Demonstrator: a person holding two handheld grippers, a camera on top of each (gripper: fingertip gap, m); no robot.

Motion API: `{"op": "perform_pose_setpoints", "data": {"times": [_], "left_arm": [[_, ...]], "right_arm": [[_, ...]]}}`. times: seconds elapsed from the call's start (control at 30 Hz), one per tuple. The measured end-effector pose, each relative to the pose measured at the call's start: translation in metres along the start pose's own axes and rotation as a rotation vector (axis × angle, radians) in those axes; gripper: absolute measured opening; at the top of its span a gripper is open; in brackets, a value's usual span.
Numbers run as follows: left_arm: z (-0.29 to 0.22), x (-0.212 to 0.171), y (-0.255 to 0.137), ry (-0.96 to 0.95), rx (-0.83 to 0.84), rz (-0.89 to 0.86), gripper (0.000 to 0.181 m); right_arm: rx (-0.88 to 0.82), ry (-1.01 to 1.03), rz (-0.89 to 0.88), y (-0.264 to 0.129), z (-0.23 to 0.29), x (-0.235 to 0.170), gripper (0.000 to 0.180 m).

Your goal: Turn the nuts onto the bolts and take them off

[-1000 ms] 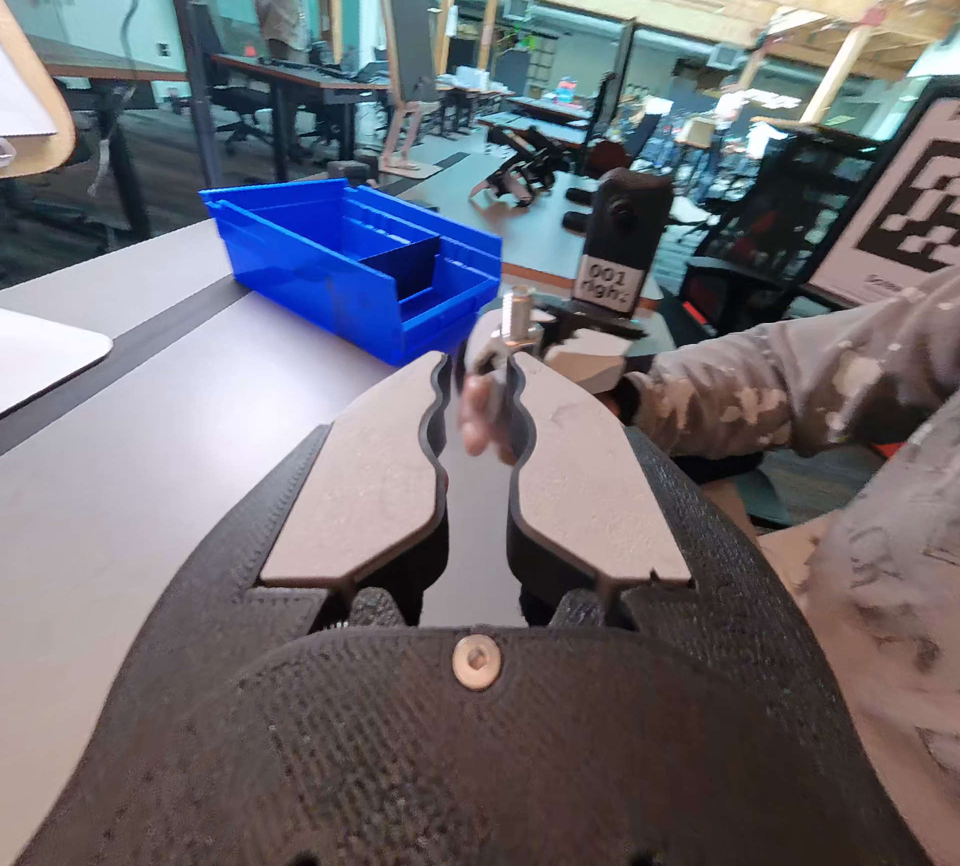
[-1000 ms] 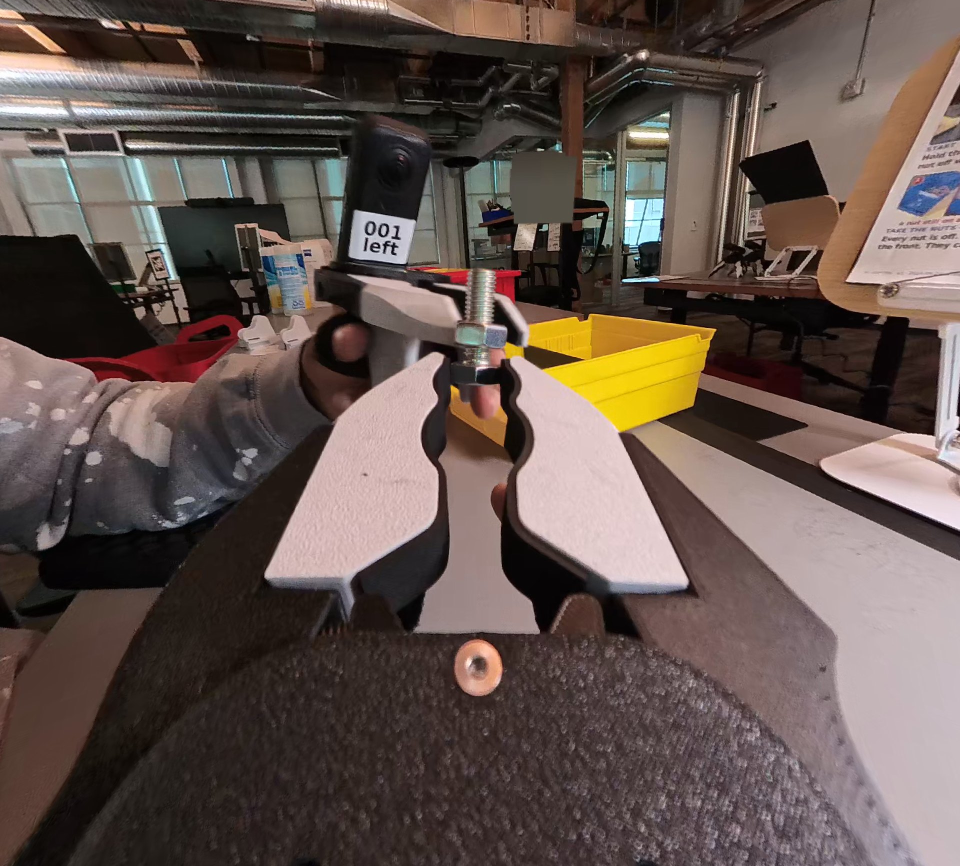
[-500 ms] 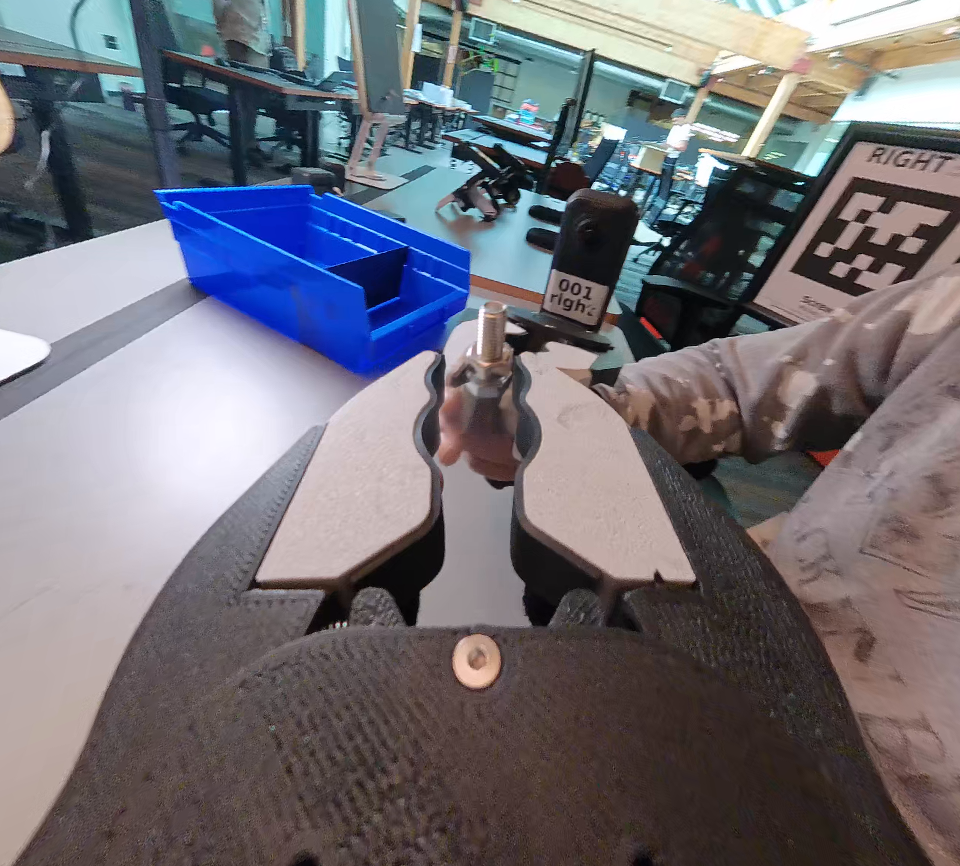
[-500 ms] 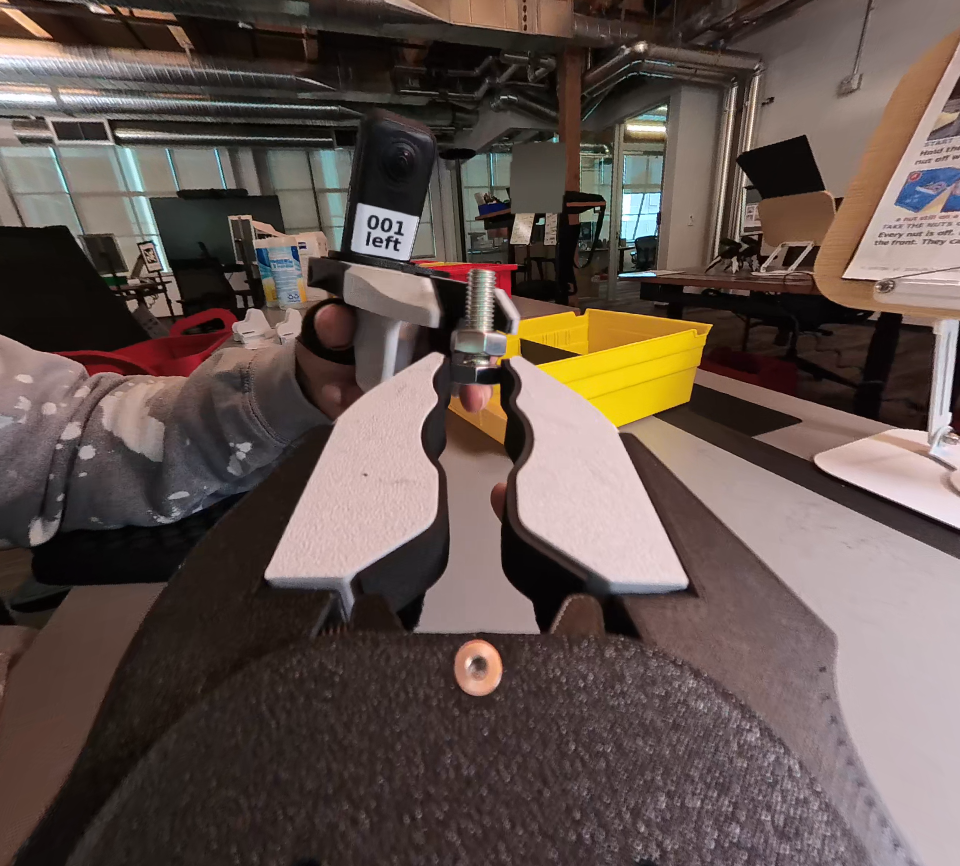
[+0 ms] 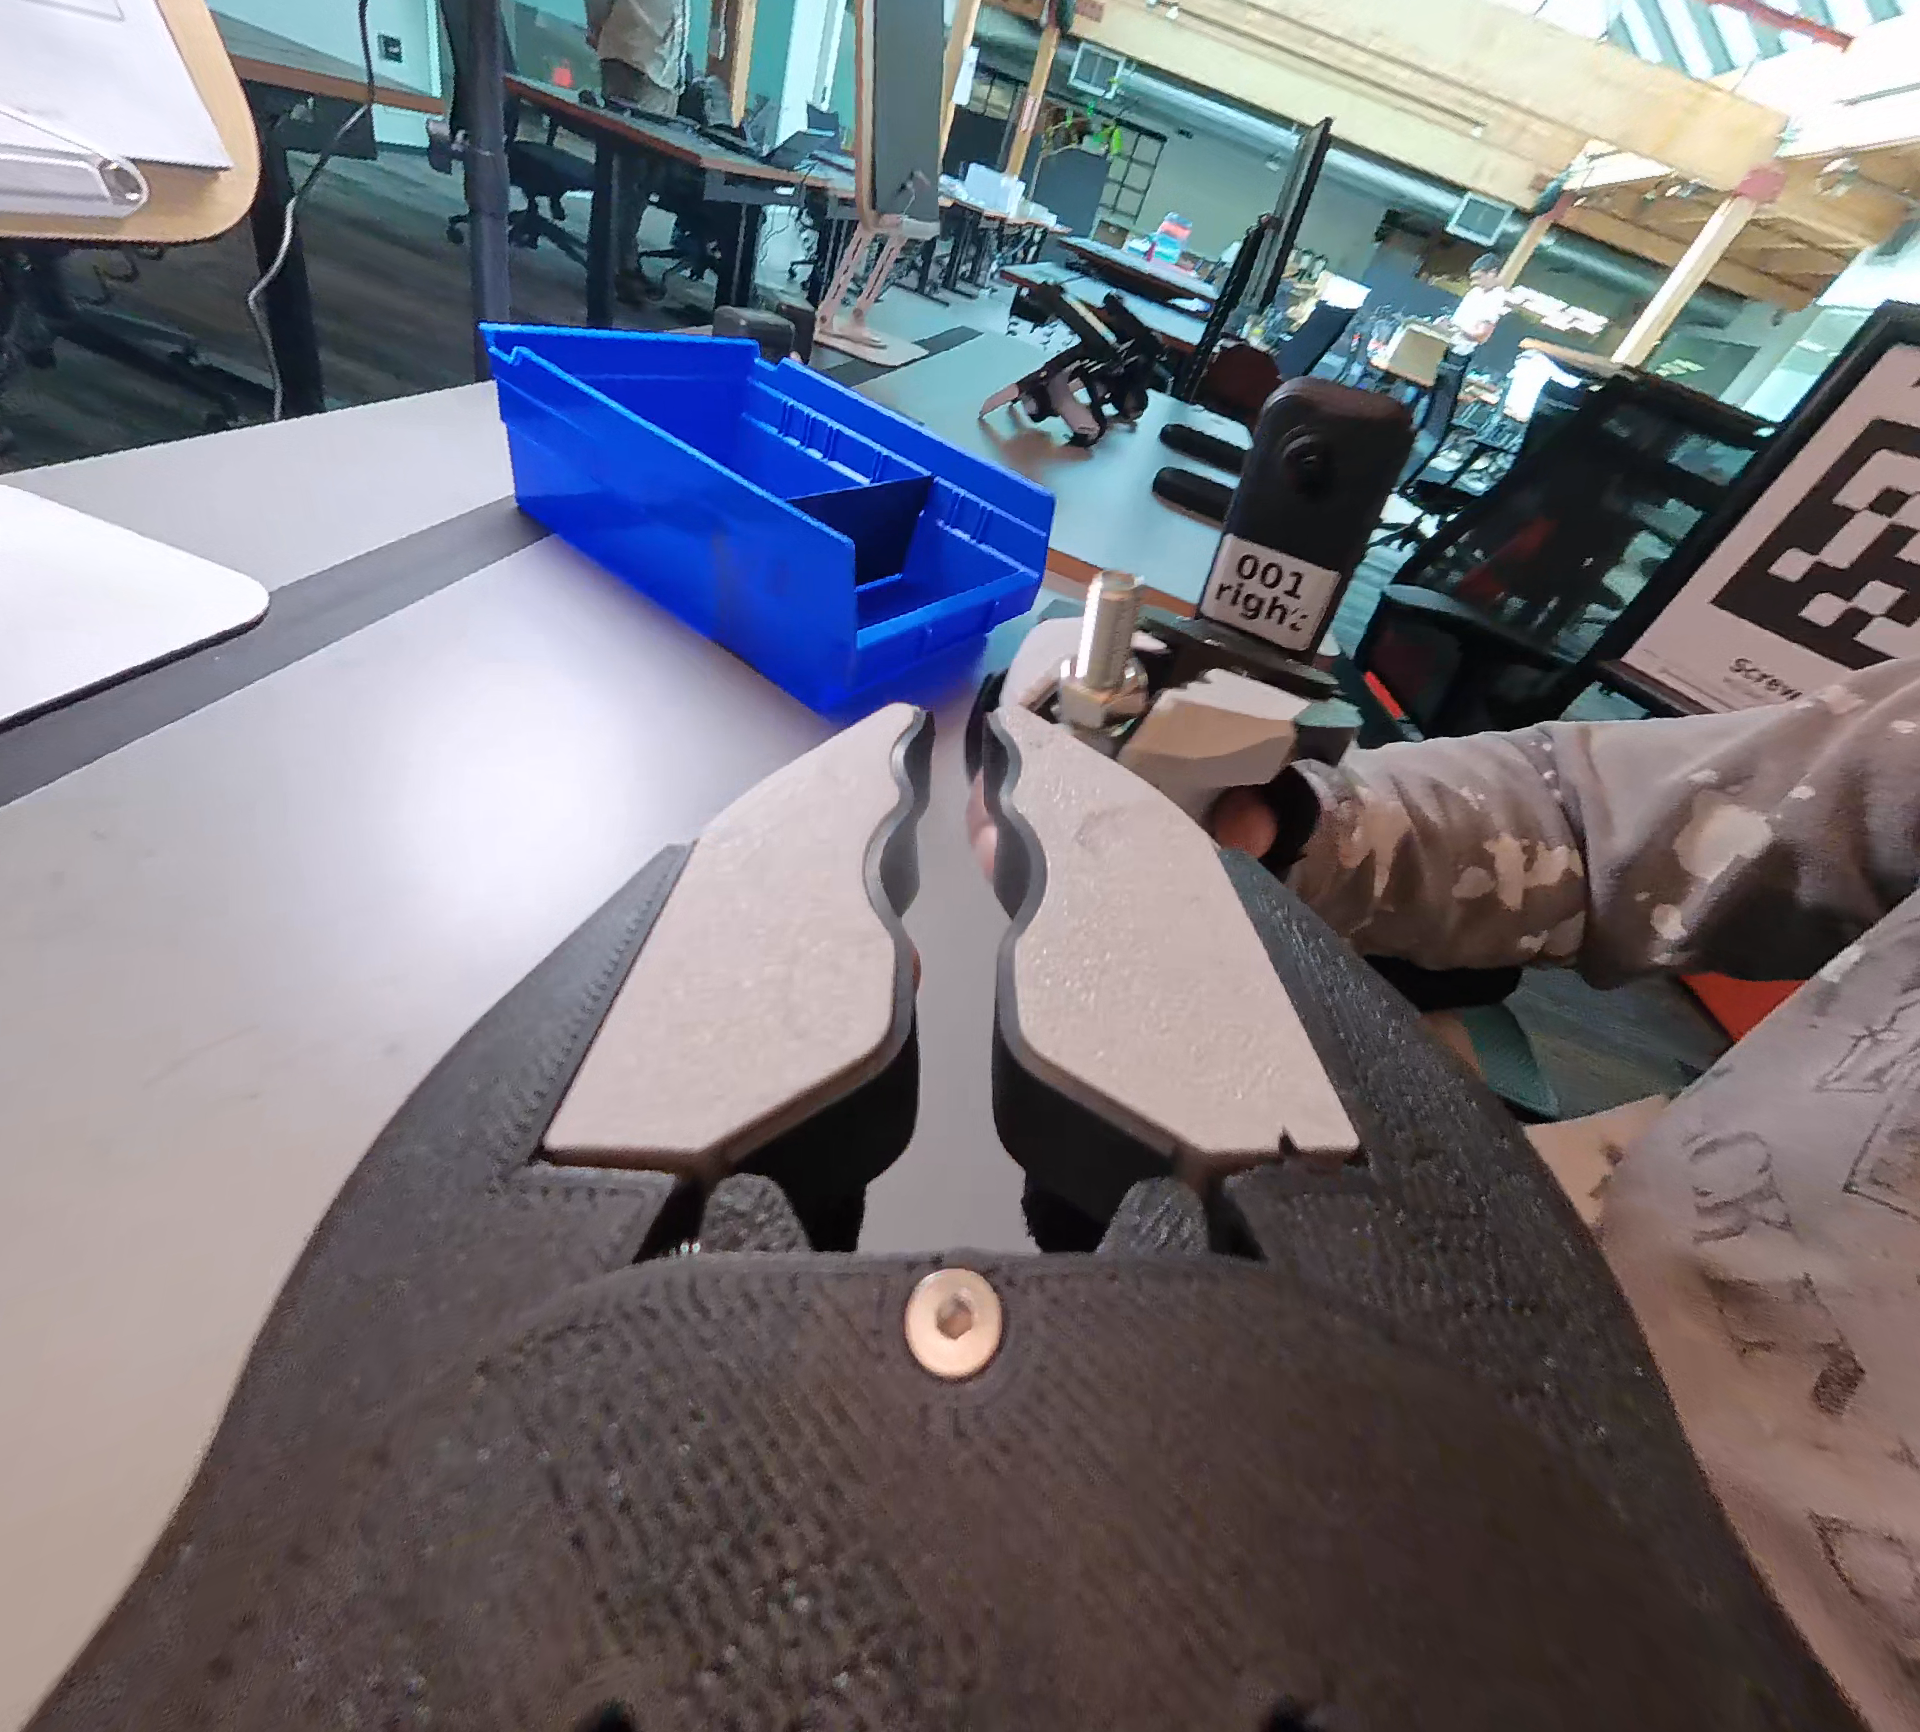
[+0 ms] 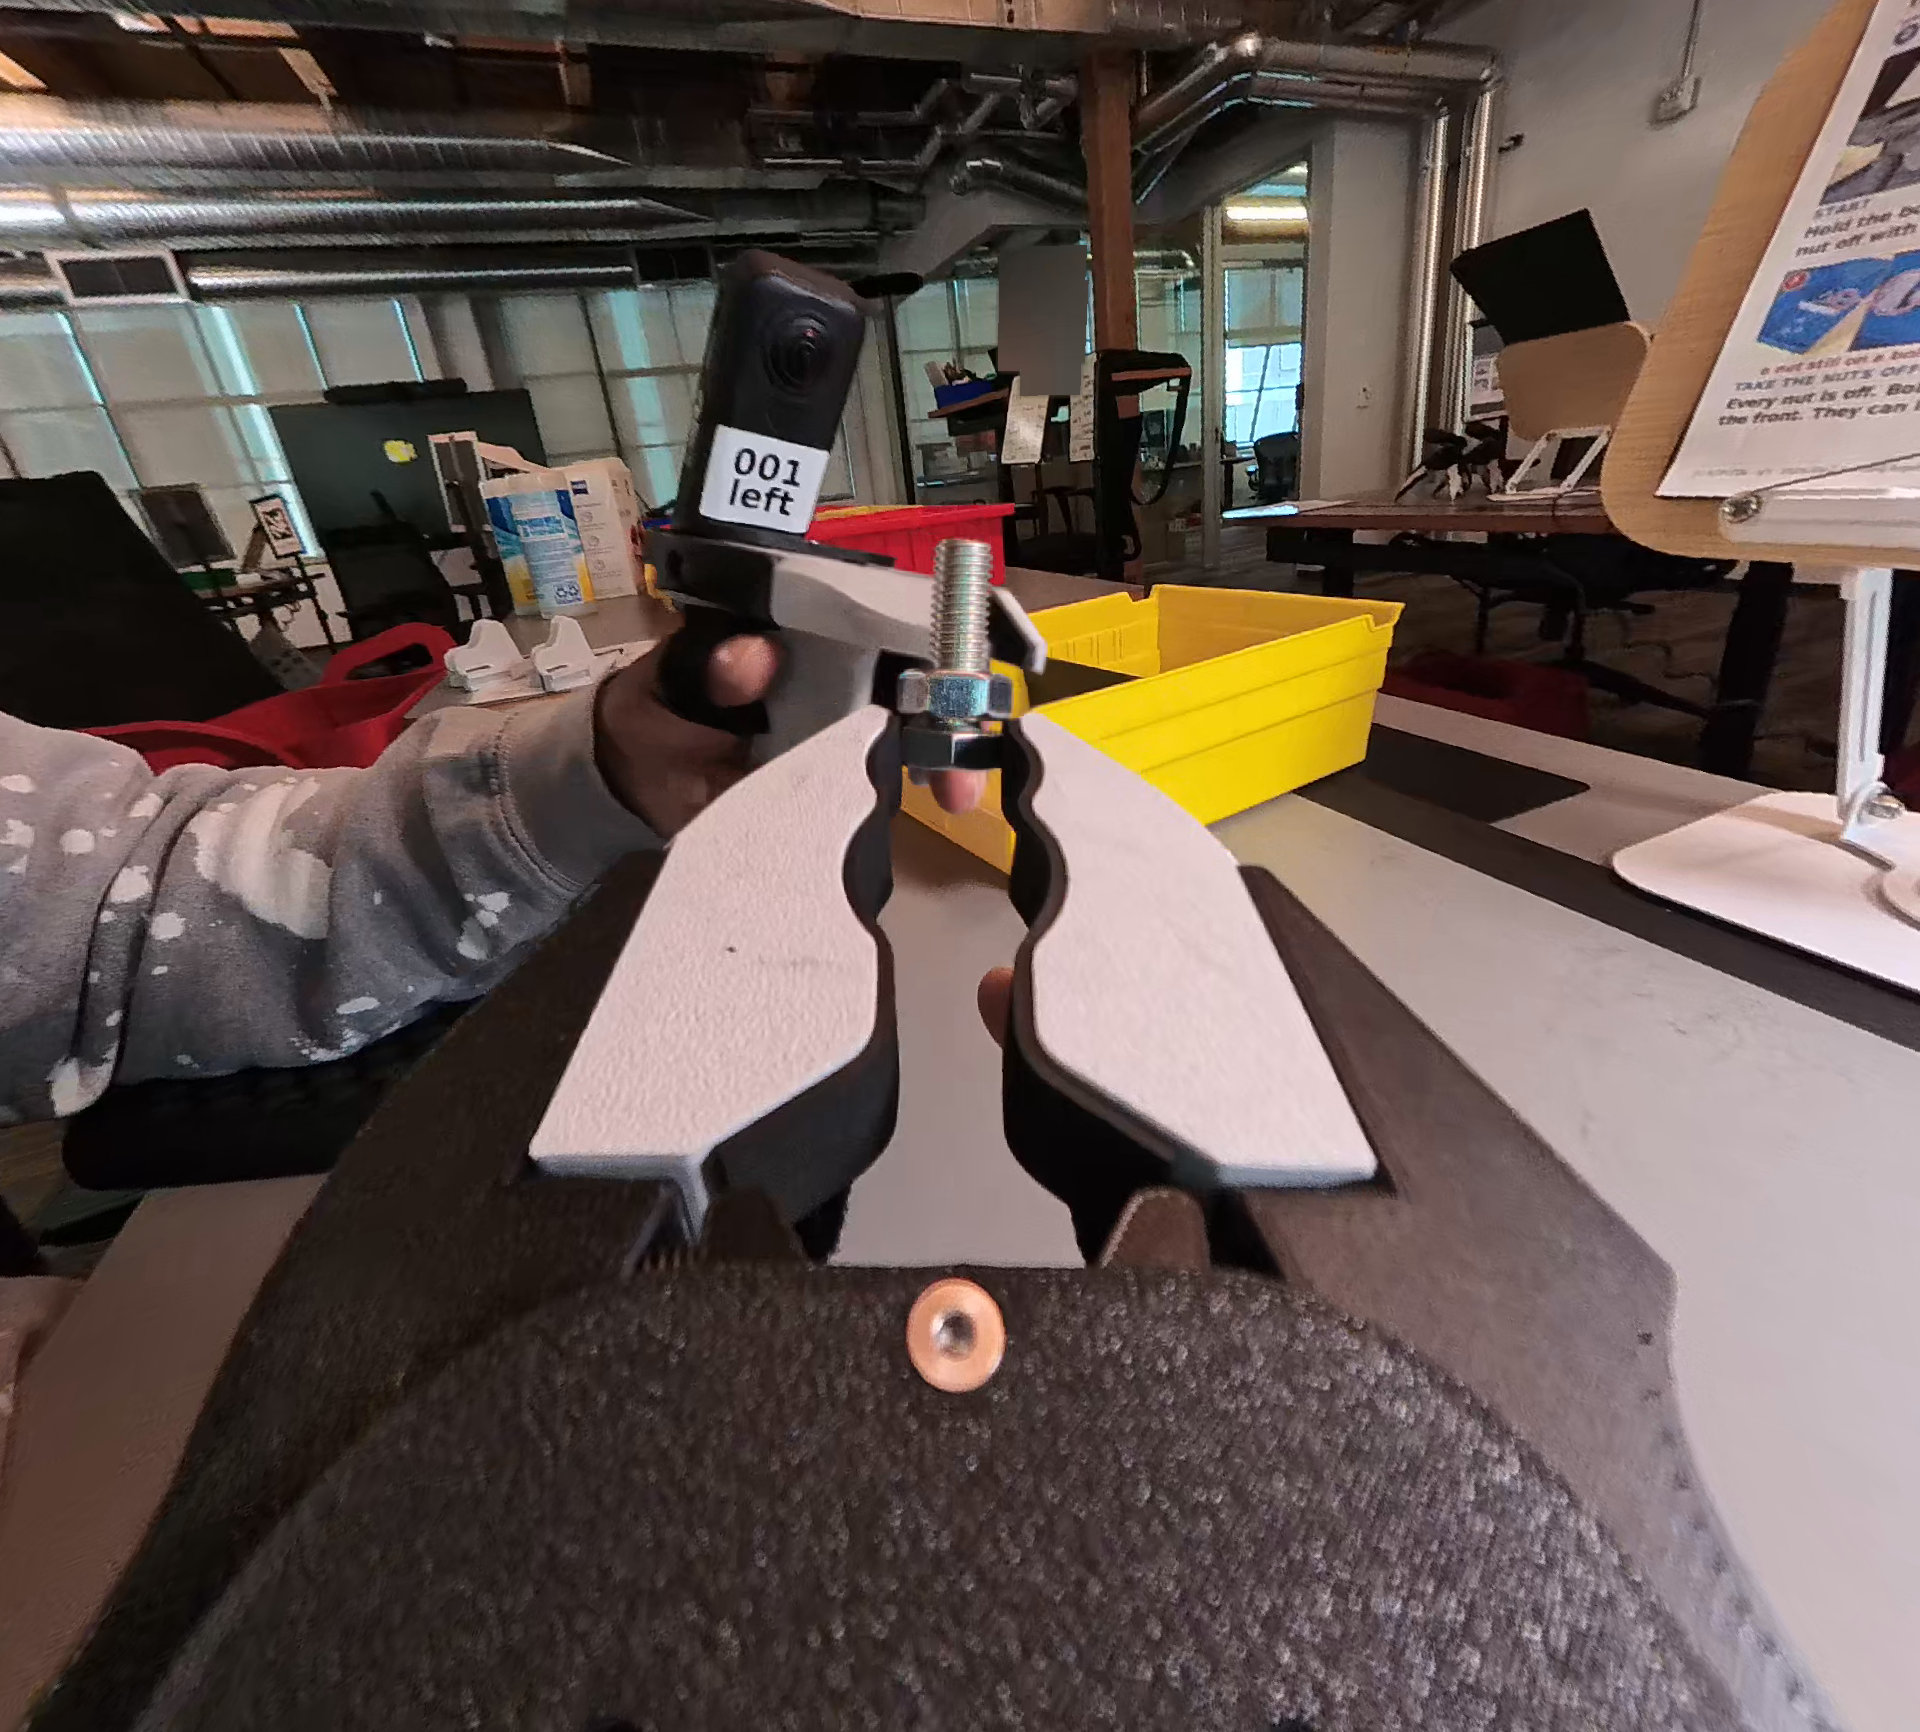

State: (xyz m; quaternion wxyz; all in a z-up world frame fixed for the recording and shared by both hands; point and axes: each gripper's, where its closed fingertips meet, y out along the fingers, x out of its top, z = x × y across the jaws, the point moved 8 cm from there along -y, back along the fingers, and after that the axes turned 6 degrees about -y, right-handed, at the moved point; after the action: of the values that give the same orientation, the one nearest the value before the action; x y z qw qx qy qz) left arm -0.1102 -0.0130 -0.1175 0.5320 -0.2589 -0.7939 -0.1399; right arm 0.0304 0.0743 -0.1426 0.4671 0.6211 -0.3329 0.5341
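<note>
My right gripper (image 6: pixel 953 732) is shut on the dark hex head of a silver bolt (image 6: pixel 963 602) and holds it upright above the table. A silver nut (image 6: pixel 956 695) sits low on the thread, just above the head. My left gripper (image 5: pixel 954 726) has its jaws nearly together with nothing between them. In the left wrist view the bolt (image 5: pixel 1110 633) and nut (image 5: pixel 1101 700) stand just right of its tips, apart from them. In the right wrist view the left gripper's grey fingers (image 6: pixel 831 612) show behind the bolt.
A blue bin (image 5: pixel 769 529) stands on the grey table beyond the left gripper. A yellow bin (image 6: pixel 1195 695) stands beyond the right gripper, with a red bin (image 6: pixel 914 529) behind it. A white stand base (image 6: pixel 1766 882) holding a clipboard sits at the right. My left and right fingertips are right by each other.
My left gripper has let go of the nut, closed its jaws and moved to the left of the bolt. My right gripper keeps hold of the bolt in about the same place.
</note>
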Motion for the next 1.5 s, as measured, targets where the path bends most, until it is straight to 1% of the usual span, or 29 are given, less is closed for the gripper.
{"op": "perform_pose_setpoints", "data": {"times": [0.13, 0.23, 0.33, 0.47, 0.5, 0.77, 1.0, 1.1, 1.23, 1.3, 1.47, 1.5], "left_arm": [[-0.005, 0.002, -0.001, -0.007, -0.064, -0.013, 0.009], [-0.007, -0.002, 0.001, 0.004, -0.080, 0.034, 0.013], [-0.006, -0.007, 0.004, 0.011, -0.079, 0.095, 0.016], [-0.004, -0.014, 0.007, 0.038, -0.051, 0.148, 0.015], [-0.005, -0.014, 0.008, 0.041, -0.051, 0.147, 0.010], [-0.003, -0.016, 0.009, 0.084, -0.030, 0.152, 0.010], [-0.001, -0.019, 0.010, 0.080, -0.022, 0.159, 0.010], [0.001, -0.019, 0.010, 0.072, -0.017, 0.149, 0.010], [0.004, -0.022, 0.011, 0.060, -0.009, 0.148, 0.010], [0.005, -0.023, 0.011, 0.049, -0.015, 0.143, 0.010], [0.004, -0.022, 0.012, 0.046, -0.008, 0.127, 0.010], [0.003, -0.020, 0.011, 0.042, 0.001, 0.109, 0.014]], "right_arm": [[-0.017, -0.026, 0.076, 0.002, -0.003, -0.007, 0.018], [0.000, -0.072, 0.158, 0.005, -0.002, -0.015, 0.018], [0.021, -0.096, 0.194, 0.006, 0.000, -0.021, 0.018], [0.033, -0.100, 0.201, 0.006, 0.000, -0.023, 0.018], [0.031, -0.108, 0.208, 0.007, 0.000, -0.023, 0.018], [0.010, -0.155, 0.245, 0.006, -0.001, -0.025, 0.018], [-0.008, -0.198, 0.281, 0.007, -0.002, -0.026, 0.018], [-0.019, -0.214, 0.299, 0.006, -0.003, -0.025, 0.018], [-0.041, -0.234, 0.305, 0.006, -0.005, -0.024, 0.023], [-0.030, -0.238, 0.319, 0.006, -0.005, -0.025, 0.018], [-0.049, -0.263, 0.338, 0.006, -0.005, -0.022, 0.018], [-0.059, -0.268, 0.342, 0.006, -0.006, -0.020, 0.018]]}}
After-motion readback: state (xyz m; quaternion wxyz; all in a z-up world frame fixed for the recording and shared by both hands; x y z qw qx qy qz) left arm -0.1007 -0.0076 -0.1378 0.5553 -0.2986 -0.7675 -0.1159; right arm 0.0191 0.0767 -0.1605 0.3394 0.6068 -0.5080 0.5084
